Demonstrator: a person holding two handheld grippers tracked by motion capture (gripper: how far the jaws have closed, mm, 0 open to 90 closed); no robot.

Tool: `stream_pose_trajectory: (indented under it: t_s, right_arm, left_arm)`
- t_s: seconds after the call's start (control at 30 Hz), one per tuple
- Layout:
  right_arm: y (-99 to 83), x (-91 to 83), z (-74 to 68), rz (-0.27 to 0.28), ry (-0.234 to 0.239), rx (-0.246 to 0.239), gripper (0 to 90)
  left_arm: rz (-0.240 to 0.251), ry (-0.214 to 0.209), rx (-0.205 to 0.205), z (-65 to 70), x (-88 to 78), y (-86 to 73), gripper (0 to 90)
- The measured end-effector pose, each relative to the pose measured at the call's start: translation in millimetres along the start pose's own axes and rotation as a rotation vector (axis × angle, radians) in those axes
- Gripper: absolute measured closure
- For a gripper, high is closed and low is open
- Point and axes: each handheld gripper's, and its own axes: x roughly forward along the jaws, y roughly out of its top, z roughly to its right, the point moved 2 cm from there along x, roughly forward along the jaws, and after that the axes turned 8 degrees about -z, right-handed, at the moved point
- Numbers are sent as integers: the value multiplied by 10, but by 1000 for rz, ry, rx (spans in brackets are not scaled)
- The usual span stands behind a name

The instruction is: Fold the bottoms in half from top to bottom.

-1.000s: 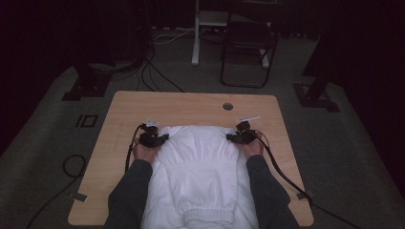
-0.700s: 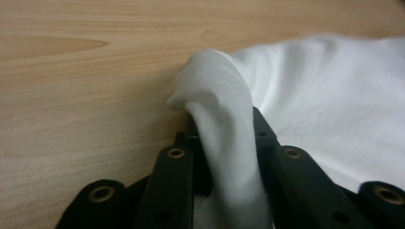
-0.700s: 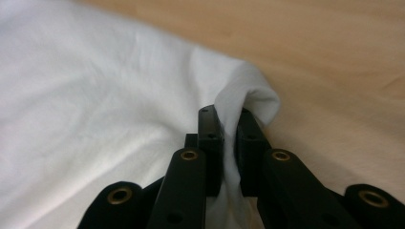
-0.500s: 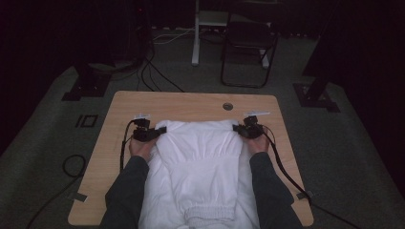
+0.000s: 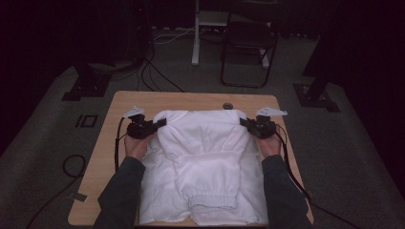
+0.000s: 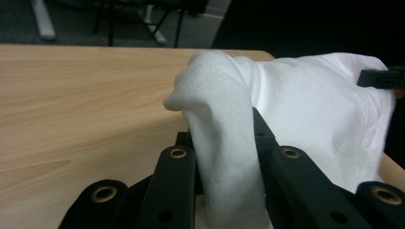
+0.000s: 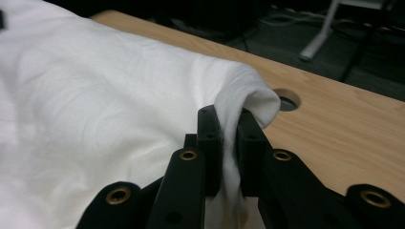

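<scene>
A white sweatshirt (image 5: 203, 162) lies spread over the wooden table (image 5: 191, 100), its ribbed hem folded up near the front edge. My left gripper (image 5: 160, 124) is shut on the garment's far left corner, and my right gripper (image 5: 243, 122) is shut on its far right corner; both hold the cloth stretched between them. In the left gripper view a thick fold of the white sweatshirt (image 6: 224, 124) is pinched between the black jaws. In the right gripper view a thinner fold of the sweatshirt (image 7: 239, 100) sits clamped in the jaws.
A round cable hole (image 5: 227, 105) sits in the table near its far edge, just beyond the cloth. A black chair (image 5: 248, 43) and a white post (image 5: 196, 33) stand on the floor behind. Cables trail from both grippers along the table's sides.
Both grippers have moved away from me and apart, carrying the sweatshirt's upper edge toward the table's far side and stretching it wider.
</scene>
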Motion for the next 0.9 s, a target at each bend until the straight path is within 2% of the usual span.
stream_pose_trajectory:
  t_s: [0.13, 0.23, 0.33, 0.4, 0.43, 0.47, 0.5, 0.57, 0.6, 0.63, 0.67, 0.73, 0.77, 0.8, 0.9]
  right_arm:
    - [-206, -222, -144, 10, 39, -36, 830]
    - [-407, -385, -253, 14, 80, -33, 831]
    - [-614, -502, -373, -15, 103, -50, 830]
    - [-759, -531, -450, -50, 106, -64, 830]
    - [-759, -531, -450, -50, 106, -64, 830]
    - [-833, -530, -485, -69, 113, -66, 829]
    - [-982, -515, -549, -118, 112, -80, 825]
    - [-1125, -499, -594, -154, 121, -74, 822]
    - [-1175, -491, -604, -168, 122, -68, 820]
    - [-1175, -491, -604, -168, 122, -68, 820]
    - [-1239, -474, -612, -186, 130, -61, 820]
    - [-1390, -400, -634, -241, 139, -43, 820]
    - [-1426, -366, -641, -261, 143, -37, 820]
    - [-1458, -318, -651, -276, 136, -40, 818]
    - [-1449, -245, -655, -287, 123, -50, 816]
  left_arm:
    - [12, -41, 54, 178, -195, -130, 780]
    - [-14, -69, 88, 304, -306, -331, 776]
    - [-53, -86, 113, 397, -382, -552, 772]
    - [-80, -88, 114, 438, -405, -709, 769]
    - [-80, -88, 114, 438, -405, -709, 767]
    - [-125, -94, 113, 469, -417, -902, 767]
    - [-140, -96, 104, 479, -418, -978, 763]
    - [-197, -100, 88, 497, -396, -1173, 760]
    - [-230, -89, 76, 506, -368, -1264, 759]
    - [-230, -89, 76, 506, -368, -1264, 759]
    - [-297, -57, 94, 530, -291, -1410, 759]
    - [-338, -7, 131, 554, -203, -1496, 760]
    - [-331, 10, 164, 563, -176, -1493, 761]
    - [-335, 19, 179, 557, -164, -1479, 761]
    - [-324, 53, 189, 504, -92, -1416, 761]
